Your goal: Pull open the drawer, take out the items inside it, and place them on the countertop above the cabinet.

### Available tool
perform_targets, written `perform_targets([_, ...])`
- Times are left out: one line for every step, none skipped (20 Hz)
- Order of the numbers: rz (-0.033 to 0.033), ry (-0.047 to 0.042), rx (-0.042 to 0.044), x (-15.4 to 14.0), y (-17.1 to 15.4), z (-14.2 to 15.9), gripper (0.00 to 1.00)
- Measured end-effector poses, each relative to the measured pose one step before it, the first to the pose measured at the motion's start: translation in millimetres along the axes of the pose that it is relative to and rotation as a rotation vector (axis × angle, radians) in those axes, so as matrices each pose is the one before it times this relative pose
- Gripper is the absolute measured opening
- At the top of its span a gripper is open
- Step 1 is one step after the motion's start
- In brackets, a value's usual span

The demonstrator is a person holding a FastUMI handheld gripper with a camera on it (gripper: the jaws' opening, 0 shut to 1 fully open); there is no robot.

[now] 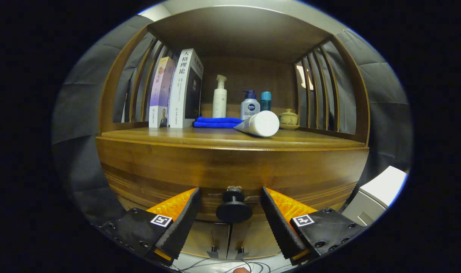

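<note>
The gripper point(229, 199) is standing with fingers spread either side of the drawer's knob point(233, 207), not touching it. The drawer point(230, 167) is sitting flush in the cabinet, a tube point(260, 124) lying on the countertop point(215, 137). Closing off-centre risks slipping off the small knob.

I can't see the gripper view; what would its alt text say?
A hand-held gripper is open, its two fingers either side of a round black drawer knob on a wooden cabinet, not pressing it. On the countertop beyond stand two books, bottles and a folded blue cloth, with a white tube lying on its side.
</note>
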State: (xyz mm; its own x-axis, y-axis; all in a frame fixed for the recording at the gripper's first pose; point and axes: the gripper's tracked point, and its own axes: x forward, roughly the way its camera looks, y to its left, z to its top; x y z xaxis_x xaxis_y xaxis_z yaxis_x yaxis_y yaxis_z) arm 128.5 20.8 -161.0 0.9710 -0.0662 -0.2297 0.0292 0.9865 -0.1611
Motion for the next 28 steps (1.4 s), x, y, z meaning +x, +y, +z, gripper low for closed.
perform_targets([0.00490, -0.01519, 0.01739, -7.65, -1.34, 6.65, 0.99])
perform_targets([0.00634, -0.01996, 0.00676, -8.43, -1.73, 7.56, 0.99])
perform_targets([0.00904, -0.02641, -0.00195, -15.99, 0.54, 9.20, 0.99])
perform_targets([0.00893, -0.02555, -0.00702, -10.68, -1.85, 10.79, 1.00])
perform_targets([0.01228, -0.02793, -0.00887, -15.31, -0.61, 12.07, 1.00])
perform_targets([0.01804, -0.02661, -0.00704, -13.76, 0.77, 12.04, 0.99])
perform_targets([0.01763, -0.02741, -0.00442, -15.66, 2.84, 11.40, 0.99])
perform_targets([0.01679, -0.01610, -0.00183, -12.23, 0.54, 11.00, 0.99])
perform_targets([0.01582, -0.01499, 0.00018, -12.50, 0.06, 11.91, 0.99])
perform_targets([0.01246, -0.00886, 0.00489, -13.22, -2.44, 12.57, 0.99])
perform_targets([0.01895, -0.01014, 0.00926, -13.67, -0.16, 10.65, 0.99])
perform_targets([0.01388, -0.01735, 0.01387, -9.89, 1.07, 10.30, 0.99])
perform_targets([0.00866, -0.01604, 0.01029, -10.91, -1.12, 11.30, 0.99])
perform_targets([0.00803, -0.01006, 0.00650, -10.31, -2.34, 9.12, 0.99])
perform_targets([0.01168, -0.00224, 0.00816, -7.99, 0.27, 7.20, 0.99])
perform_targets([0.01389, 0.00338, 0.00703, -7.34, 0.33, 6.28, 0.99])
perform_targets([0.00293, 0.00998, 0.00542, -6.67, -3.01, 4.01, 0.99])
perform_targets([0.00290, -0.00083, 0.00541, -5.97, -3.00, 4.77, 0.99])
perform_targets([-0.00617, -0.00310, 0.00564, -5.88, -4.46, 6.29, 0.99])
perform_targets([-0.00786, 0.00110, 0.00231, -5.60, -4.36, 3.46, 0.99])
perform_targets([-0.01261, 0.00127, -0.00171, -5.00, -5.72, 0.70, 0.99])
perform_targets([-0.00790, 0.00257, -0.00236, -4.10, -4.12, 2.16, 0.99])
perform_targets([0.00409, -0.00446, 0.00116, -2.87, -0.69, 1.03, 0.99])
perform_targets([0.00606, -0.00408, 0.00586, -2.42, 0.75, 0.92, 0.98])
perform_targets([0.00476, -0.00198, 0.00433, -3.14, -1.24, 0.44, 0.97])
perform_targets([-0.00254, -0.00195, -0.00041, -1.73, -1.57, -0.06, 0.97])
perform_targets([-0.00475, -0.00659, -0.00444, -1.51, -2.51, 0.96, 0.97])
perform_targets([-0.00151, -0.00233, -0.00457, -0.18, -0.98, 0.55, 0.97])
